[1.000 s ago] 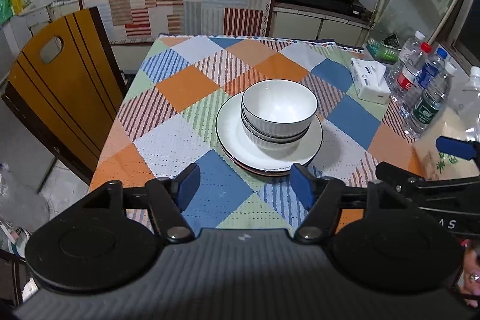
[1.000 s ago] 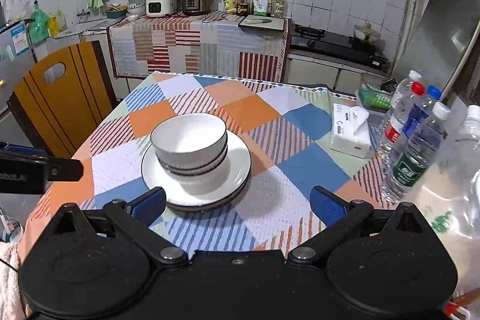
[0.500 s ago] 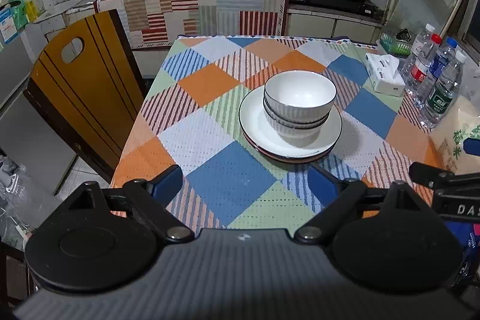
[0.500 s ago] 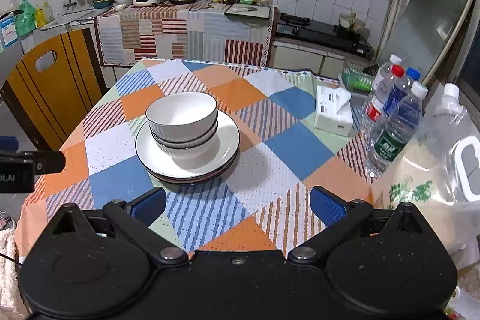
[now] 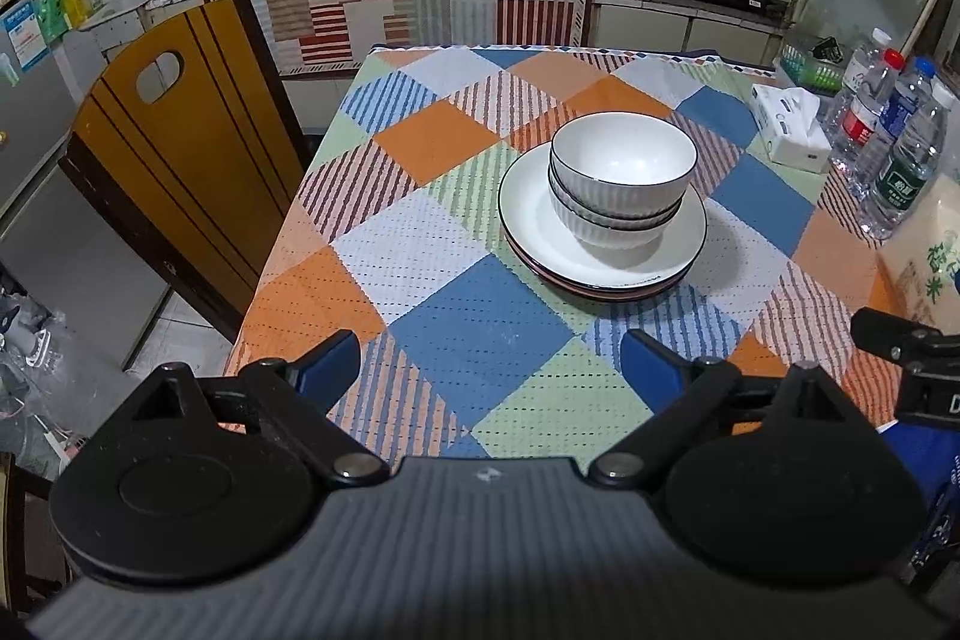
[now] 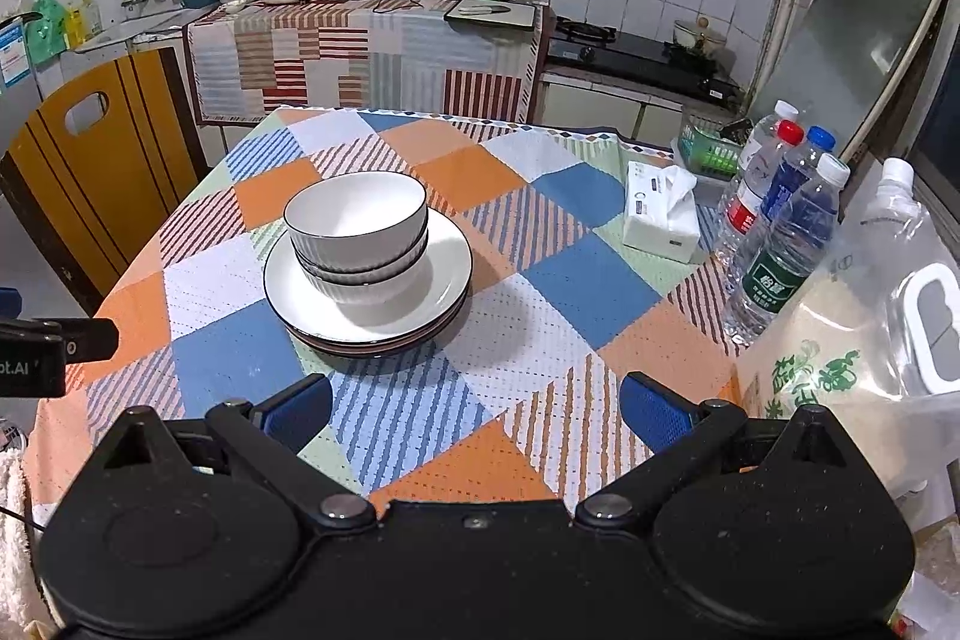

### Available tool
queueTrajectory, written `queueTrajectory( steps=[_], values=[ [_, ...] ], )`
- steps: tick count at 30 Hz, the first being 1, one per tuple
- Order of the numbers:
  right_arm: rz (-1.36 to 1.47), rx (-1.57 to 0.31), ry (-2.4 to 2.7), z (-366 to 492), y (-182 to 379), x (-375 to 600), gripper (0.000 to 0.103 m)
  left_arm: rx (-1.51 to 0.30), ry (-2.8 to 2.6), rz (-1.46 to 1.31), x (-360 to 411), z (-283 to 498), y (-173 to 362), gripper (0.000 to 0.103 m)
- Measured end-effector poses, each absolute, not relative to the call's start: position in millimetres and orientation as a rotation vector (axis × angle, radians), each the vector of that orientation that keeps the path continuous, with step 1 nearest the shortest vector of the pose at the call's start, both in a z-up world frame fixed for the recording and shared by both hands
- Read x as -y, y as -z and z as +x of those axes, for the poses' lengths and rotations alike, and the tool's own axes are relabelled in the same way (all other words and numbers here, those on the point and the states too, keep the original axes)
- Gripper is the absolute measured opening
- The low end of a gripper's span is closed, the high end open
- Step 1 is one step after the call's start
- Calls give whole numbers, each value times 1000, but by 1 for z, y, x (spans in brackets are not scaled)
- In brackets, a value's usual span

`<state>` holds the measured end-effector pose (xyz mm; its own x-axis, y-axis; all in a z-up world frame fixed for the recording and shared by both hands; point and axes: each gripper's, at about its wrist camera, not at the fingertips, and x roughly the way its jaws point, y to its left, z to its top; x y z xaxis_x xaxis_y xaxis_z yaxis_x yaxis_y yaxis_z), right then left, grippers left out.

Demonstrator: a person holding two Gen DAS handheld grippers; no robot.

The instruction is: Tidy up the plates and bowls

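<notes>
In the left wrist view, the left gripper (image 5: 489,361) has just been opening and now stands wide, its blue-padded fingers (image 5: 327,361) spread apart over the near edge of the checked orange, blue and green tablecloth (image 5: 480,334). Nothing lies between the jaws and the pads touch nothing. The gripper tilts down and forward toward the table. Ahead of it, near the middle of the table and well apart from the fingertips, two white ribbed ceramic bowls with dark rims (image 5: 621,181) sit nested, upright, mouths up, on a stack of white round plates with dark rims (image 5: 534,232); a reddish-brown edge shows at the bottom of the stack. The stack stands vertical. At the right edge, part of the right gripper (image 5: 906,346) shows, a black finger reaching in.

In the right wrist view, the right gripper (image 6: 477,409) is likewise spread wide and empty, its blue pads hovering over the tablecloth (image 6: 540,340) near the table's front edge, angled downward. The nested bowls (image 6: 360,238) on the plates (image 6: 444,256) lie ahead and to the left, untouched. A black finger of the left gripper (image 6: 60,343) pokes in at the left edge. A white tissue pack (image 6: 657,214) and clear plastic water bottles (image 6: 786,244) stand to the right.
</notes>
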<state>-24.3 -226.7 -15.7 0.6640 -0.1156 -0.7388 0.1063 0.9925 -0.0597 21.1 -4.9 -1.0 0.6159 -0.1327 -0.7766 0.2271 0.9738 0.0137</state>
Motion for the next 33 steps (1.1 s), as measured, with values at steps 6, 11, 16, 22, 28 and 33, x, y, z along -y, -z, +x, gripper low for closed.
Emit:
queueTrajectory(
  steps=[6, 11, 16, 22, 28, 33],
  values=[
    [-19, -842, 144, -27, 17, 226, 103, -859, 219, 126, 7, 14, 2, 94],
    [-27, -843, 140, -29, 19, 221, 103, -827, 216, 114, 5, 8, 2, 94],
    [-17, -836, 138, -31, 22, 218, 103, -800, 207, 120, 4, 4, 0, 94],
    [-6, -832, 144, -32, 23, 219, 103, -790, 200, 118, 6, 4, 1, 94],
    [-9, -829, 161, -35, 23, 219, 103, -791, 204, 130, 9, 2, 2, 94],
    [-13, -837, 163, -34, 25, 218, 103, -805, 189, 126, 11, 2, 2, 95]
  ],
)
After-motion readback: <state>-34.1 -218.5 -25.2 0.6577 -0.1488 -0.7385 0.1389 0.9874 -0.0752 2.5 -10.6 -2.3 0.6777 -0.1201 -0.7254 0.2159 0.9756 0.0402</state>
